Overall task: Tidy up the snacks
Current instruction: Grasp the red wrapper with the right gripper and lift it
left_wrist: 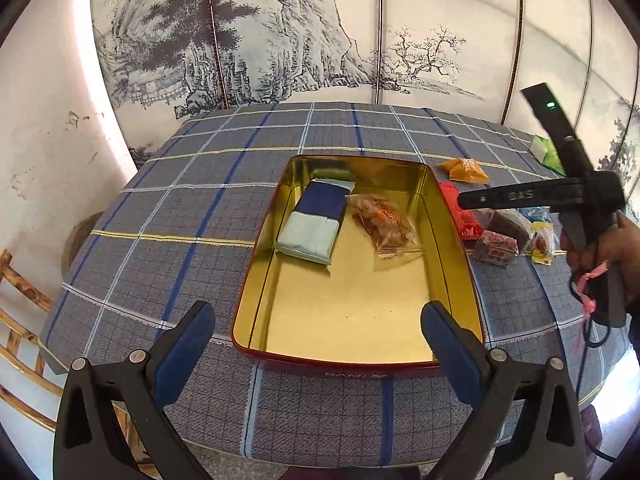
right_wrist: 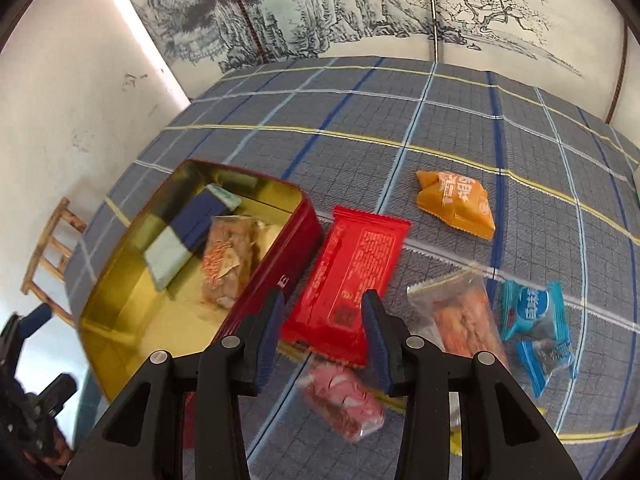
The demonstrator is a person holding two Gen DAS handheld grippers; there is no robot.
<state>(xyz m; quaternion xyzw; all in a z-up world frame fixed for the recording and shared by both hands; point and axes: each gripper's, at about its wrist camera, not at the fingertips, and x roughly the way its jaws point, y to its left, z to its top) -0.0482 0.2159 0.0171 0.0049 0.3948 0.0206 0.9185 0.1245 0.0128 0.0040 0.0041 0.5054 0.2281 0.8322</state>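
Two snacks already lie in your tin (left_wrist: 448,248), the biggest thing on the checked cloth (left_wrist: 192,216): a blue-and-white pack (left_wrist: 316,220) toward its far left and a clear orange-printed pack (left_wrist: 384,220) just to the right of it, near the right wall. The tin's gold floor nearest you is bare, and its red outside wall shows in your right wrist view.

Beyond the tin's right wall, the loose snacks sit on the cloth. A red flat pack (right_wrist: 352,268) lies just beside the tin, the largest of them. A clear pack with orange filling (right_wrist: 460,312) lies to its right, and an orange pillow pack (right_wrist: 456,200) sits farther back, apart from the rest. Two blue-wrapped pieces (right_wrist: 532,328) lie at the far right, close to each other, and a small pink pack (right_wrist: 344,400) lies nearest you, partly under the near edge of the red one.

Your left gripper (left_wrist: 320,340) hangs over the near end of the tin, claw spread wide, nothing between the pads. Your right gripper (right_wrist: 324,336) hovers above the near end of the red flat pack and the pink pack, claw narrowly parted and pinching nothing; its blue pads (right_wrist: 376,336) touch no wrapper.
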